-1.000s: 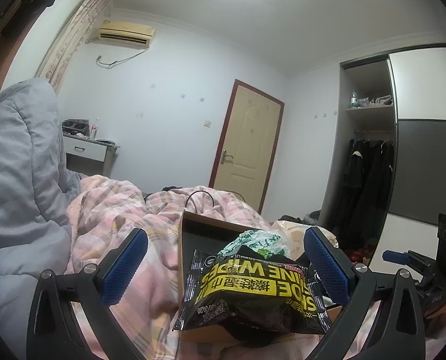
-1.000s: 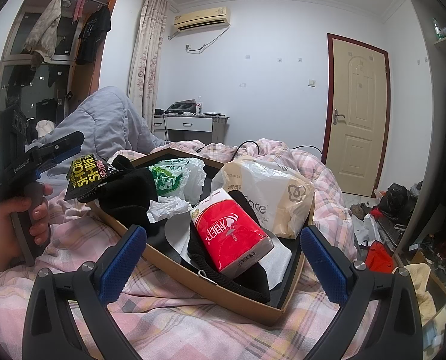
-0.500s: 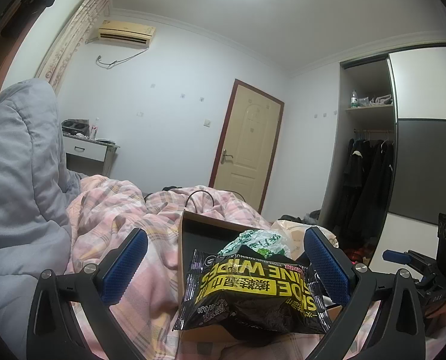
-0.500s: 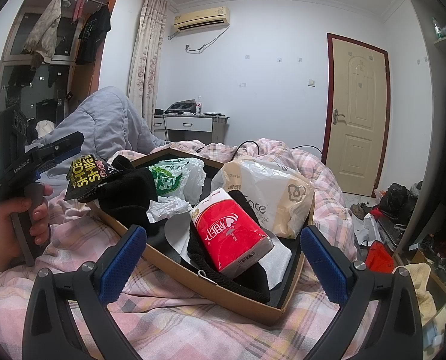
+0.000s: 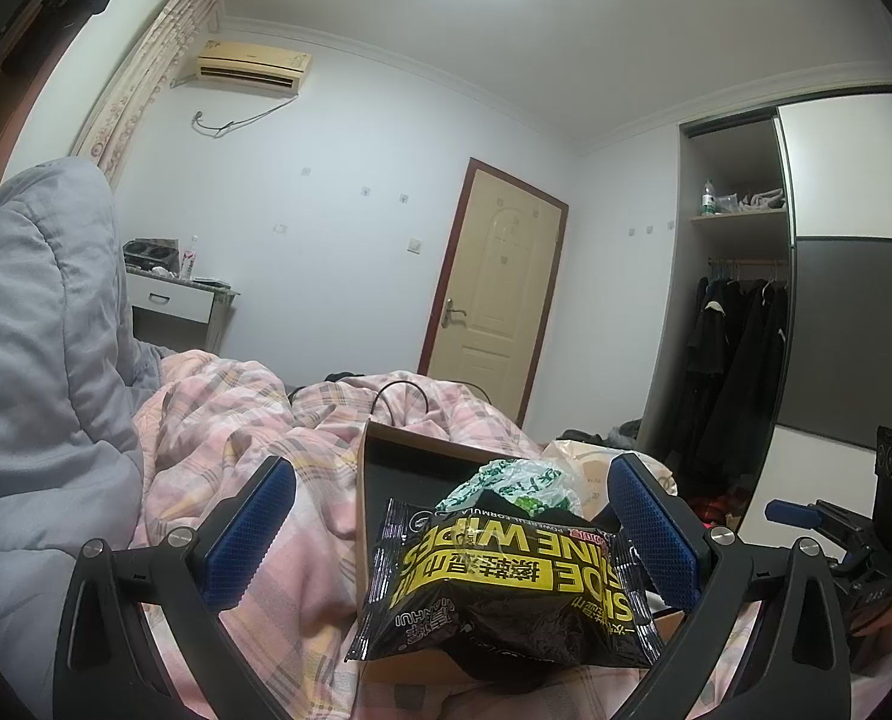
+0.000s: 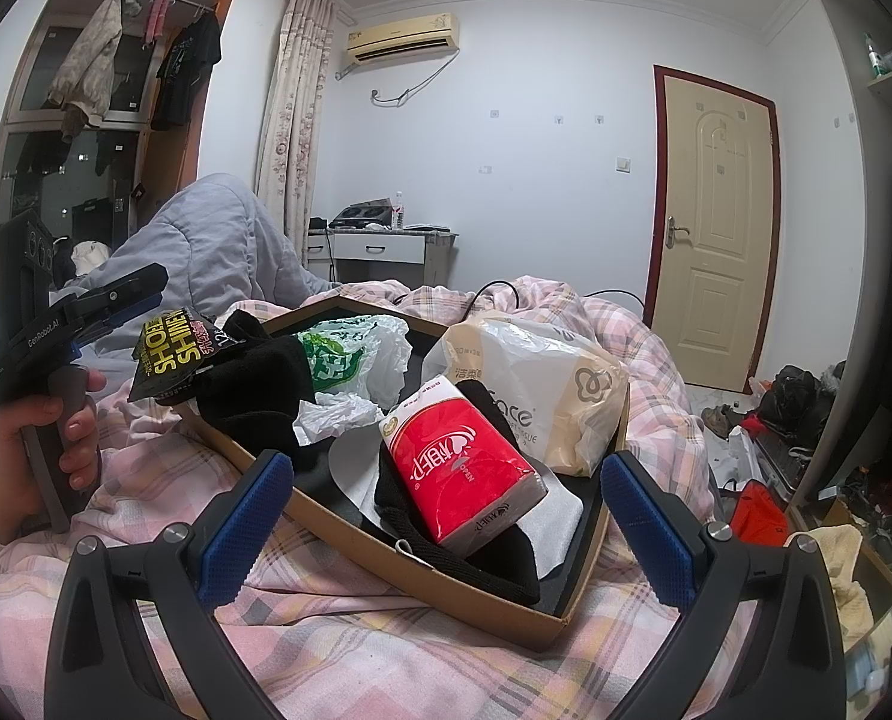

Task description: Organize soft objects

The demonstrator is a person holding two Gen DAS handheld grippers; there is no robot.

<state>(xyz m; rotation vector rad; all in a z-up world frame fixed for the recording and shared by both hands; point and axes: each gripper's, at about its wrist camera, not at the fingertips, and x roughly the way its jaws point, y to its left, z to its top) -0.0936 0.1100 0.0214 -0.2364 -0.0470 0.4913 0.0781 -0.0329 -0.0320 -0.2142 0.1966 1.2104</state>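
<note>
A brown cardboard box (image 6: 386, 564) lies on the pink plaid bed. In it are a red tissue pack (image 6: 464, 468), a beige tissue bag (image 6: 542, 384), a green-and-white plastic bag (image 6: 350, 354) and black cloth (image 6: 260, 384). A black-and-yellow shoe wipes pack (image 5: 506, 588) rests over the box's near-left edge. My left gripper (image 5: 452, 534) is open, its fingers standing wide on both sides of the wipes pack without touching it. Open as well, my right gripper (image 6: 446, 516) hangs just before the box rim, facing the red tissue pack.
A hand (image 6: 44, 444) holds the left gripper (image 6: 134, 294) at the bed's left. A grey quilt (image 5: 32, 360) is heaped on the left. A black cable (image 6: 500, 291) lies behind the box. Clothes and bags (image 6: 794, 396) litter the floor on the right.
</note>
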